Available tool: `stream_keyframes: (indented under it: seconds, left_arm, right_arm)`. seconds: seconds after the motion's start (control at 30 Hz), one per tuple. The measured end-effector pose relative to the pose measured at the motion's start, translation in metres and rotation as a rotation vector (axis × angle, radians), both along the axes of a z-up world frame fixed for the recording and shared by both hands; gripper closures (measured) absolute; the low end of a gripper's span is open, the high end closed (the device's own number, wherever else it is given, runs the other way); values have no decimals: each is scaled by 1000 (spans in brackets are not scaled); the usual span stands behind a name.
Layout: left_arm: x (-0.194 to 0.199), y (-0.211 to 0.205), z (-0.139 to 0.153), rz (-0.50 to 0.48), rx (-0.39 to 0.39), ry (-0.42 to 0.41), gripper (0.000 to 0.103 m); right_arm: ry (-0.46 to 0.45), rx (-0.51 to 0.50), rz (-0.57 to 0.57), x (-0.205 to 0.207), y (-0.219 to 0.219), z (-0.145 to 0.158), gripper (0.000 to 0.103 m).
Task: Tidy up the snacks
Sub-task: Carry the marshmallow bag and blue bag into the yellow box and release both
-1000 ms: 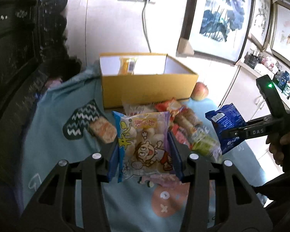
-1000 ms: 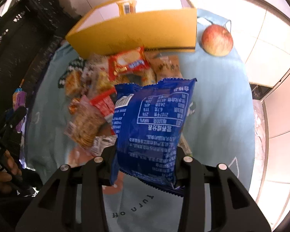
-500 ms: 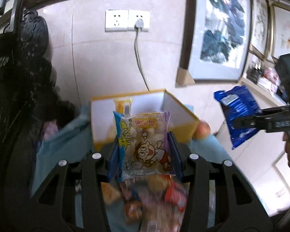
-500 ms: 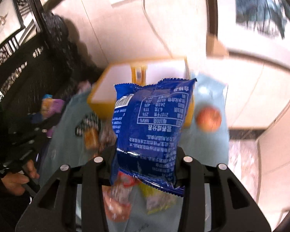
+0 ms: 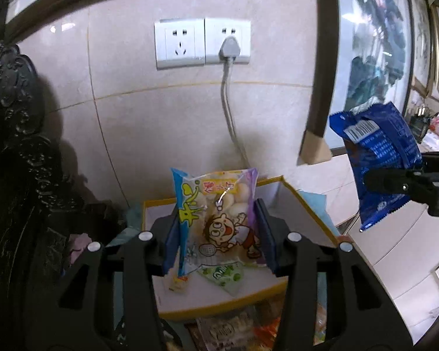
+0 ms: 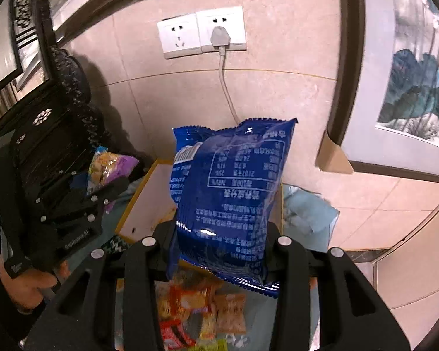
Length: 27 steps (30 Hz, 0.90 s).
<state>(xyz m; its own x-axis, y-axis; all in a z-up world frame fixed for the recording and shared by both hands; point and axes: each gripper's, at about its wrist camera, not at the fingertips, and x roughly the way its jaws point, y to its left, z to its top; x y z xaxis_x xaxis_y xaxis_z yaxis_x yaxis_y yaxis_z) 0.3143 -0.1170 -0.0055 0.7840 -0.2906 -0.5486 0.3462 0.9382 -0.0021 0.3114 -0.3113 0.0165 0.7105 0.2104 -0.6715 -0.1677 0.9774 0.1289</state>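
My left gripper (image 5: pixel 216 234) is shut on a clear cartoon snack bag (image 5: pixel 216 219) and holds it above the open yellow box (image 5: pixel 219 304). A green packet (image 5: pixel 222 275) and a small yellow packet lie inside the box. My right gripper (image 6: pixel 222 248) is shut on a blue snack bag (image 6: pixel 228 193), held above the box's near edge (image 6: pixel 140 204). The blue bag also shows at the right in the left wrist view (image 5: pixel 377 158). The left gripper with its bag shows at the left in the right wrist view (image 6: pixel 102 181).
Several loose snack packets (image 6: pixel 196 307) lie on the teal cloth (image 6: pixel 304 207) in front of the box. A tiled wall with a socket and plugged cable (image 5: pixel 228 46) stands right behind the box. Framed paintings (image 6: pixel 415 93) lean at the right, dark carved furniture (image 5: pixel 20 146) at the left.
Both grippers have moved forward and up toward the wall with their bags. The left one now hangs over the box; the snack pile has slid to the bottom of both views.
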Motion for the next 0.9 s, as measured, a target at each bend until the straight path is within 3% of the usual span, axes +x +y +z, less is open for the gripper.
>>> stream_keyframes:
  seconds: [0.07,0.13,0.37,0.77,0.8,0.83,0.9]
  left_arm:
    - [16,-3,-11,10,-7,44,12]
    - [28,-2,-23,79,14,67,3]
    - [32,10,-48,125,67,117,2]
    - [16,25,-48,151,63,117,2]
    - [17,24,-49,151,71,116,2]
    - [18,22,-49,150,80,117,2]
    - [22,16,-52,148,112,118,2]
  right_arm:
    - [46,-4,-34,21,-8,-16,59]
    - [86,-23,-61,32,-10,-30,59]
    - [129,-26,-55,30,-11,-62,58]
    - [100,-13,-29,26,-5,-50,58]
    - [104,-22,-22,31,-3,-53,55]
    - [109,-42,-21,34,-1,-56,40]
    - [124,-131,-27,44,7,-64,36]
